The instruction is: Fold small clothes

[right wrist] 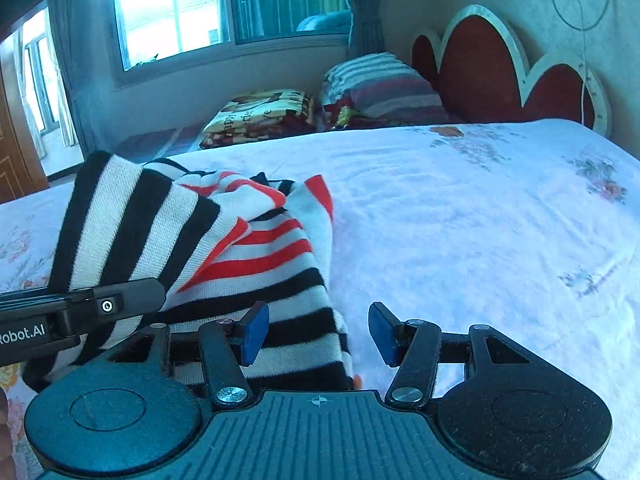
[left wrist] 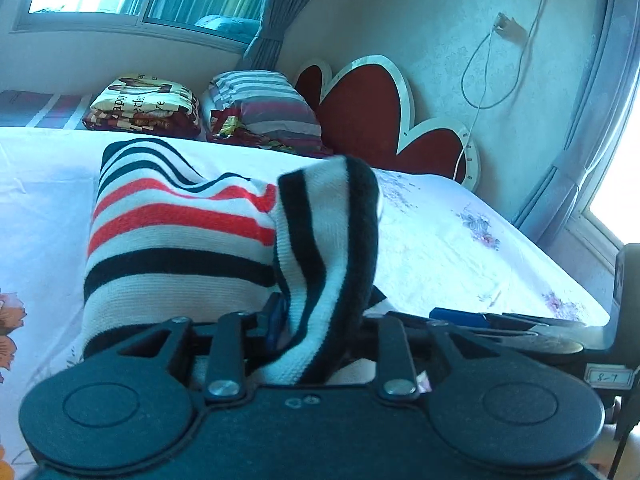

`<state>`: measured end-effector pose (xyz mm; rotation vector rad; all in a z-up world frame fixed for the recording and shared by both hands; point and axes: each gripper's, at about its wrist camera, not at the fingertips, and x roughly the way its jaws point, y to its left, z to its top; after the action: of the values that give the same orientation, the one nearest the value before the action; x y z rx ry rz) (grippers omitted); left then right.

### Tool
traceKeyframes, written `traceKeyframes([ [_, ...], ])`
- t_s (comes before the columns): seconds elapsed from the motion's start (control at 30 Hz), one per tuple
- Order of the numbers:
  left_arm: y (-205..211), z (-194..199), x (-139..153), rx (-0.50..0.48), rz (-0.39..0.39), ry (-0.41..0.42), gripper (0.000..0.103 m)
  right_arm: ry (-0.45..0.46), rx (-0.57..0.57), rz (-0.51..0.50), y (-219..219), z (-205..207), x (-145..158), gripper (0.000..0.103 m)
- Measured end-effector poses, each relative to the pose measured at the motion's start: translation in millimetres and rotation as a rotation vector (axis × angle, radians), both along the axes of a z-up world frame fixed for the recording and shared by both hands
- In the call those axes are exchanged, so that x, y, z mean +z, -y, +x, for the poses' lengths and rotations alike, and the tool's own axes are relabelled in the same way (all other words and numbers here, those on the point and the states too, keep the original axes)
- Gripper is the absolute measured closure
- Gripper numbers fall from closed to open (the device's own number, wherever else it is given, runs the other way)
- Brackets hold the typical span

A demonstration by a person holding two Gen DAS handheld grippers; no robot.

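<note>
A small knit garment with black, red and white stripes [left wrist: 180, 240] lies bunched on the white floral bed sheet [left wrist: 460, 248]. My left gripper [left wrist: 316, 320] is shut on a striped fold [left wrist: 328, 240] that stands up between its fingers and hides the pads. In the right wrist view the same garment [right wrist: 248, 248] lies left of centre. My right gripper [right wrist: 316, 332] is open and empty, its blue left pad [right wrist: 256, 332] over the garment's edge, its right pad [right wrist: 384, 332] over bare sheet. The left gripper's body [right wrist: 80, 312] enters from the left, on the cloth.
Folded blankets [left wrist: 148, 108] and a striped pillow [left wrist: 268, 108] sit at the bed's far end by a red heart-shaped headboard [left wrist: 368, 112]. A cable [left wrist: 480, 92] hangs on the wall. The bed's right edge [left wrist: 560, 272] is close. A window [right wrist: 224, 8] is behind.
</note>
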<state>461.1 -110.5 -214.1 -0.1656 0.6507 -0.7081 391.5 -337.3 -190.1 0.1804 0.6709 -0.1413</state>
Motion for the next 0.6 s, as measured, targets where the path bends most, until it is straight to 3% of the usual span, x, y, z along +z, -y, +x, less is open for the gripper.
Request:
traceKeyframes([
  [0.07, 1.7, -10.0, 8.5, -0.028, 0.002, 0.010, 0.056, 0.003, 0.002, 0.039, 4.8, -6.9, 7.1, 0.048],
  [0.2, -9.9, -33.0, 31.7, -0.068, -0.058, 0.042, 0.051, 0.000, 0.027, 0.121, 13.2, -19.0, 22.1, 0.048],
  [0.33, -29.3, -36.3, 46.0, 0.027, -0.078, 0.080, 0.045, 0.009, 0.052, 0.202, 17.4, -30.4, 39.4, 0.048],
  [0.37, -36.8, -33.1, 46.1, 0.070, -0.065, 0.081, 0.045, 0.013, 0.056, 0.219, 18.0, -29.2, 42.6, 0.036],
  [0.4, -43.3, -27.9, 45.9, 0.123, -0.038, 0.082, 0.045, 0.023, 0.065, 0.235, 16.4, -30.0, 46.8, 0.011],
  [0.43, -48.6, -21.7, 43.7, 0.169, -0.011, 0.073, 0.045, 0.037, 0.084, 0.246, 13.4, -29.8, 51.0, 0.005],
  [0.6, -46.2, 1.6, 17.5, 0.204, 0.086, 0.003, 0.047, -0.014, 0.178, 0.299, -7.2, -3.0, 50.4, 0.005],
])
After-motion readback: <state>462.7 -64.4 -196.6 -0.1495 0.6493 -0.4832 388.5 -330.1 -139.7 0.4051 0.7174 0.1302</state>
